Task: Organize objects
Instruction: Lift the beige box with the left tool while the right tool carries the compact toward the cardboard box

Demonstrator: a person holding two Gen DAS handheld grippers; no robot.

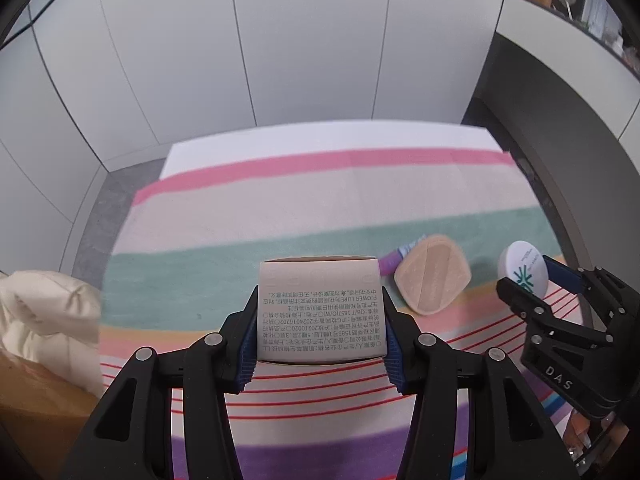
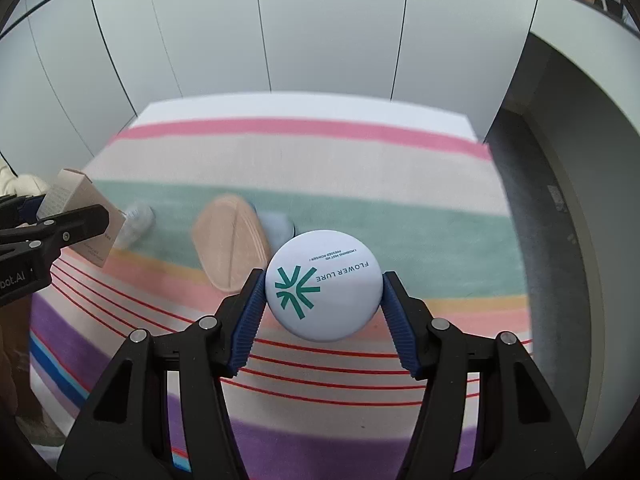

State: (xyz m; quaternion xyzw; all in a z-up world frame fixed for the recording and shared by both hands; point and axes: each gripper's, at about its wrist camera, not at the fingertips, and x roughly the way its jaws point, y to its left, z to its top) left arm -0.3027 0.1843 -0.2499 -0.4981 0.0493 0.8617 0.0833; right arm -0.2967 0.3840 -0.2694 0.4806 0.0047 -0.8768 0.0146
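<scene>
Now the left gripper point(image 1: 320, 332) is squeezing one small box point(image 1: 319, 308), and the right gripper point(image 2: 325, 304) is squeezing one round white compact point(image 2: 324, 285). One tan puff point(image 1: 432, 279) is lying between them on the striped cloth point(image 1: 280, 216).

A pale grey panelled wall point(image 1: 280, 40) was seen at twelve o'clock, a multicoloured striped cloth point(image 1: 280, 200) was spread below, and a cluttered white shelf point(image 1: 560, 20) was seen at two o'clock.

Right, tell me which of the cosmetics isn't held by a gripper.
The beige powder puff, lying on the striped cloth. The box is clamped in the left gripper, the round compact in the right.
</scene>
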